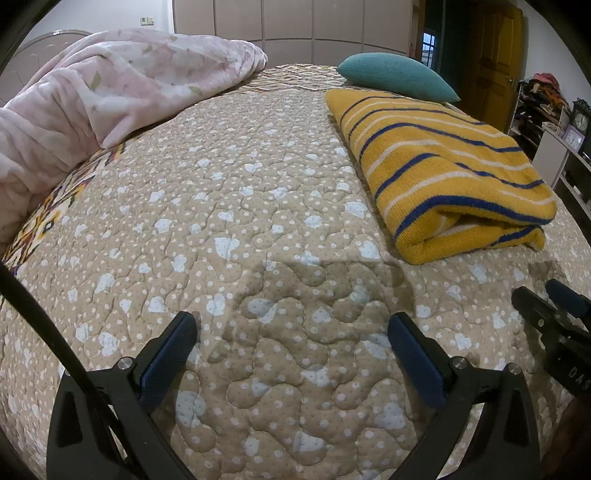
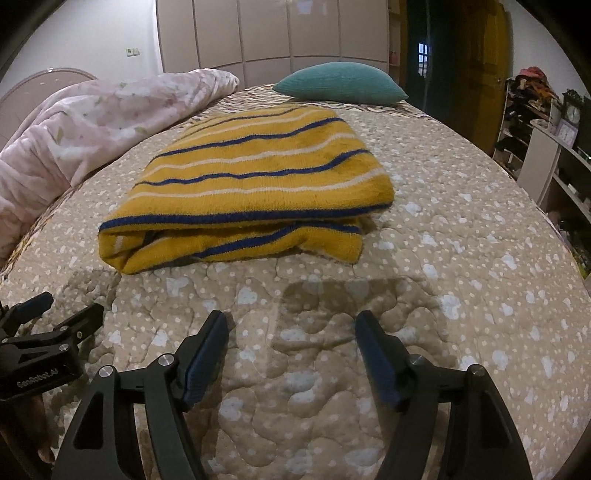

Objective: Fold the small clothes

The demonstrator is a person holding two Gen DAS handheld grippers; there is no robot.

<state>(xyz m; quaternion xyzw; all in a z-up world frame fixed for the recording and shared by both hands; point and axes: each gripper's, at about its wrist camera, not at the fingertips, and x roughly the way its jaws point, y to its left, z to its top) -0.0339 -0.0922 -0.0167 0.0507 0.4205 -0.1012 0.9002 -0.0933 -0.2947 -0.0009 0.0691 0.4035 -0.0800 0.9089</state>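
Far to my left a pink floral duvet (image 1: 110, 85) lay bunched along the edge of the bed (image 1: 236, 206), whose tan quilted cover was dotted with pale hearts and spots. My left claw (image 1: 291, 328) hung released just above that quilt, fingers wide apart with nothing between them. Right of it lay the yellow sweater (image 2: 251, 184) with blue and white stripes, folded into a thick rectangle flat on the bed, well ahead of my right claw (image 2: 291, 328), which was likewise spread open and empty over the quilt. Just beyond the sweater sat a teal cushion (image 2: 340, 83). Behind the bed stood pale wardrobe doors (image 2: 273, 33), then a brown wooden door (image 1: 491, 62), and at far right cluttered shelves (image 2: 535, 122) with a small clock (image 2: 573, 112).
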